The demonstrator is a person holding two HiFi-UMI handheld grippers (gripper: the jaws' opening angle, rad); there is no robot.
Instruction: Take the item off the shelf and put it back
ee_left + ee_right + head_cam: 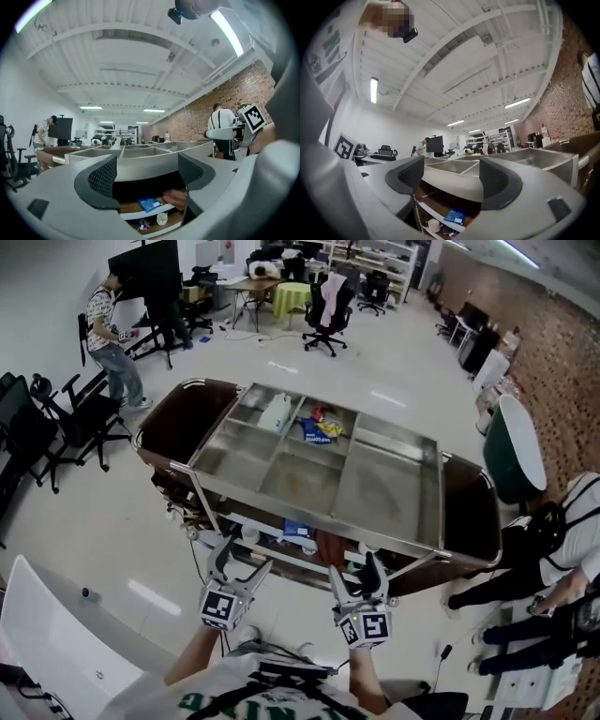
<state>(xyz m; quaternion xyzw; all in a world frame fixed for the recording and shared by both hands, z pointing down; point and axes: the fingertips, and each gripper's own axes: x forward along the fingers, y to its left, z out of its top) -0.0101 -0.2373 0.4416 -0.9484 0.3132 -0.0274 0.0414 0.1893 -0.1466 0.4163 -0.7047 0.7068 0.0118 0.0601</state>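
Note:
A steel cart (427, 502) with a divided top tray stands in front of me. On its lower wooden shelf lies a blue packet (298, 528), also visible in the left gripper view (150, 203) and the right gripper view (454, 217). Beside it lies a pinkish item (174, 198), and a white cup (162, 218) stands one shelf lower. My left gripper (242, 559) and right gripper (356, 573) hover side by side at the cart's near edge, pointing level at it. Both are open and nothing is between their jaws (147, 176) (450, 176).
A white bottle (277, 412) and blue and yellow packets (321, 430) lie in the top tray's far compartments. One person (112, 343) stands at the back left and another (562, 549) close on the right. Office chairs (66, 423) stand left, and a green table (511, 446) right.

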